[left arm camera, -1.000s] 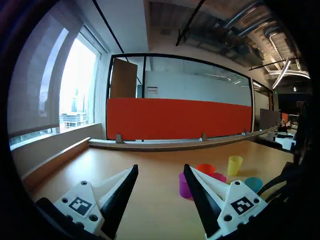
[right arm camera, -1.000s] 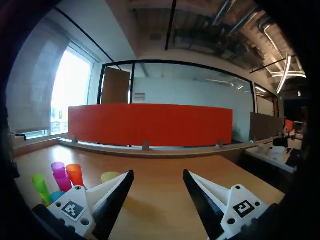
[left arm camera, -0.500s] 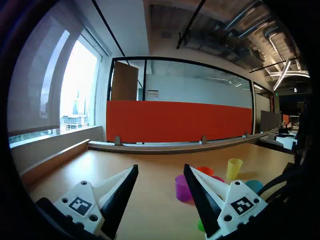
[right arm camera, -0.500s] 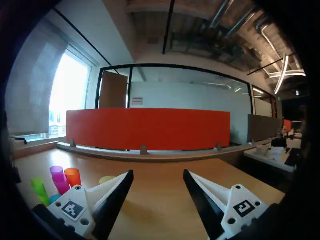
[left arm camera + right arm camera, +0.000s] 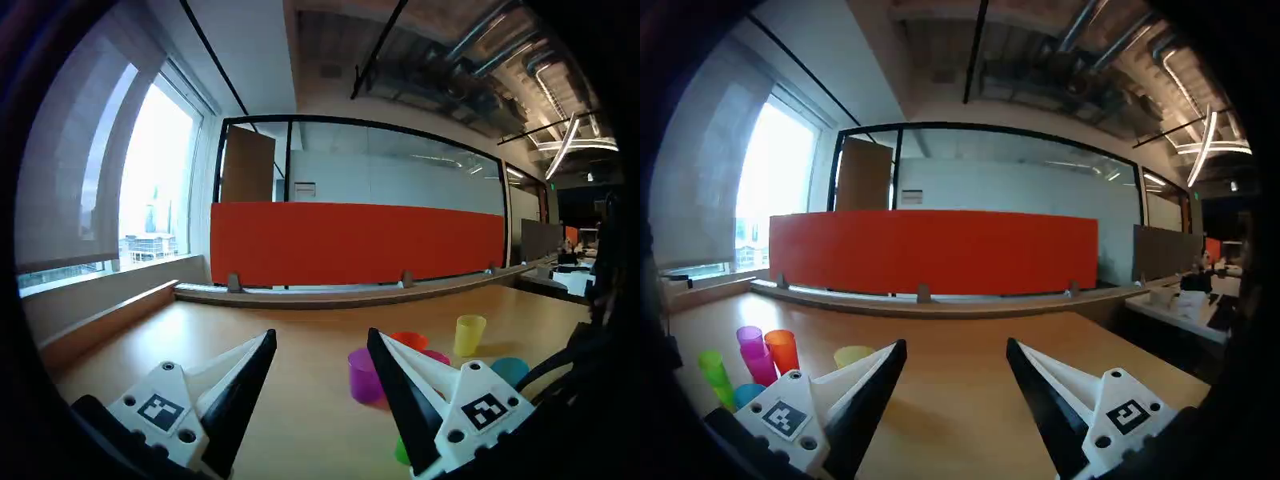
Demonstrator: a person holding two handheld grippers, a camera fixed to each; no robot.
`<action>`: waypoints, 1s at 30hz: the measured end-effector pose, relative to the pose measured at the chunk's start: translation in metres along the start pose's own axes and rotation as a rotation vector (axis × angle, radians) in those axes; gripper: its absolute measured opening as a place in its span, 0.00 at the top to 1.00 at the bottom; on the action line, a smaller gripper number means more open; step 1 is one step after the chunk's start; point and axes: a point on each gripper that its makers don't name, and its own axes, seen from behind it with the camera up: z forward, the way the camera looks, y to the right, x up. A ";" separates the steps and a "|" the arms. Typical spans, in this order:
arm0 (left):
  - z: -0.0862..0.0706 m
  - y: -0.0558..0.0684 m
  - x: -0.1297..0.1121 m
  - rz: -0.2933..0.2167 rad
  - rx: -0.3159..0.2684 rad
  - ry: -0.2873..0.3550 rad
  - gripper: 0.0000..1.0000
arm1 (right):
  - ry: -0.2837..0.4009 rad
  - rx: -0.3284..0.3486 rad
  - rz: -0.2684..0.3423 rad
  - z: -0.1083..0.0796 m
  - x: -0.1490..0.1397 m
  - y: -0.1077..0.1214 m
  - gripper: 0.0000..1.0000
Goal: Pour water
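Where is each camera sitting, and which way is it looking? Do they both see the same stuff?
Left gripper view: rides on the left gripper, low over the wooden desk, facing the orange divider. Its own two open fingers show, with the coloured cups to its right.
Right gripper view: rides on the right gripper, facing the same divider. Its own open fingers show, with the cups to its left.
Shared: both see the desk, the divider, the cups and the window.

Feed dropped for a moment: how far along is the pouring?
Done: nothing visible. In hand: nothing; the left gripper and right gripper are open and empty over the table. Remaining: probably everything, starting with grasping a cup such as the purple cup.
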 end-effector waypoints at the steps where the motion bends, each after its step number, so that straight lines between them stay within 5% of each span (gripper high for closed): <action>1: 0.000 0.000 0.000 0.003 0.000 0.003 0.16 | -0.001 -0.001 -0.004 0.000 0.000 0.000 0.03; 30: 0.007 -0.013 -0.018 -0.001 0.077 0.054 0.16 | -0.021 -0.042 -0.053 0.006 0.010 -0.007 0.01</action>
